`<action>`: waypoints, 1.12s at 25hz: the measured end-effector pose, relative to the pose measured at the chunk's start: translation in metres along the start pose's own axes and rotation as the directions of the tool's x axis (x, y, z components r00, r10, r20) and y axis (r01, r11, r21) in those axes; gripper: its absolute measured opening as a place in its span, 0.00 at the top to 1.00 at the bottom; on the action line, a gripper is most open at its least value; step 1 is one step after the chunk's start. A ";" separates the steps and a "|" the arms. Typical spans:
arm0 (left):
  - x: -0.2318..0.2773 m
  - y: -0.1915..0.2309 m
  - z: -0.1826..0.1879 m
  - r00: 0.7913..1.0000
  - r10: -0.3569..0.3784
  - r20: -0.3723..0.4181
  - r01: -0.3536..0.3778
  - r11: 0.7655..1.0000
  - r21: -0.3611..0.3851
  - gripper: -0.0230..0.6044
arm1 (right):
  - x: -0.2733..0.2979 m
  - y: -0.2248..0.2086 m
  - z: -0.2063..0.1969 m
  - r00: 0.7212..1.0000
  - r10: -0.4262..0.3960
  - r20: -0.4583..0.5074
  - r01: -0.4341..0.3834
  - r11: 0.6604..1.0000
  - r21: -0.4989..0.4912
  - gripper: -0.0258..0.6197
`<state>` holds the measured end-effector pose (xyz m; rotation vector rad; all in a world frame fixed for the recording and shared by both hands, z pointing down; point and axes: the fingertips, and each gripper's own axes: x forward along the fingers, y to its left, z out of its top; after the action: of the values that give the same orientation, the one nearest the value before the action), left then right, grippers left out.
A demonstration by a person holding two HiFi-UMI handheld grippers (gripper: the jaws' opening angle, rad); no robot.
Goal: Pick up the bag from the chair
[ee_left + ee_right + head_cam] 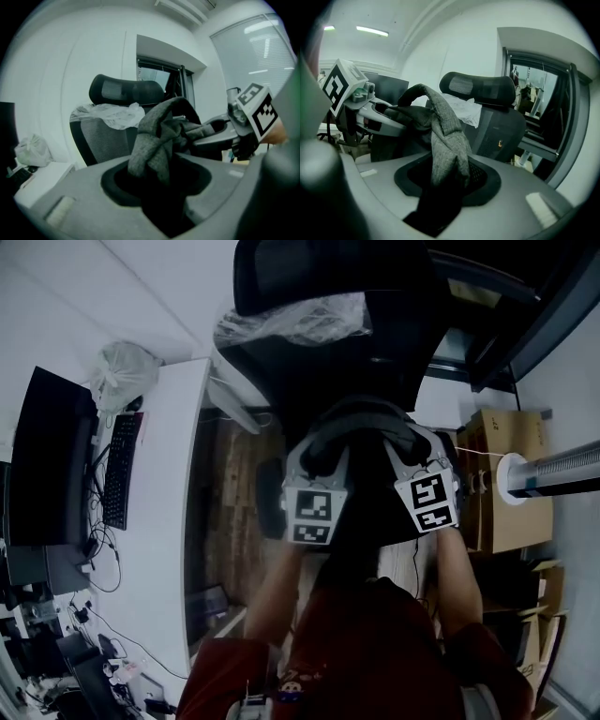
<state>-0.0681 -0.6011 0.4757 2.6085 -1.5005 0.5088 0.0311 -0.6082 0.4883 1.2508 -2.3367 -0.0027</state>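
Both grippers are clenched on the same item. In the left gripper view, the left gripper point(157, 185) has its jaws closed on a fold of the dark grey woven fabric bag point(157, 136). The cloth rises out of the jaws and runs across to the other claw. In the right gripper view, the right gripper point(440, 190) likewise grasps a twisted grey band of the bag.

The head view shows the bag strung between the two claws, directly in front of the person. It sits just before the black mesh office chair with a headrest point(319, 277). Whether its dark underside touches the seat cannot be determined.

A sheet of crumpled clear plastic point(300, 320) lies over the chair back. A white desk point(169, 521) with a black keyboard point(120, 470) stands to the left. Brown cardboard boxes point(511, 474) stand to the right.
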 end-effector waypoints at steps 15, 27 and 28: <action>-0.132 -0.138 -0.002 0.998 0.054 0.022 -0.056 0.996 0.071 0.67 | -0.175 0.054 -0.039 0.997 -0.001 0.080 0.001 1.000 -0.001 0.72; -0.209 -0.213 -0.016 0.997 0.077 -0.025 -0.076 0.995 0.071 0.67 | -0.270 0.093 -0.069 0.997 0.024 0.070 -0.025 1.000 0.014 0.72; -0.214 -0.215 -0.016 0.997 0.077 -0.025 -0.075 0.995 0.071 0.67 | -0.274 0.096 -0.068 0.997 0.025 0.070 -0.026 1.000 0.014 0.72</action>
<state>0.0131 -0.3108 0.4395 2.5924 -1.6067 0.6129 0.1113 -0.3225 0.4561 1.2467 -2.4165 -0.0208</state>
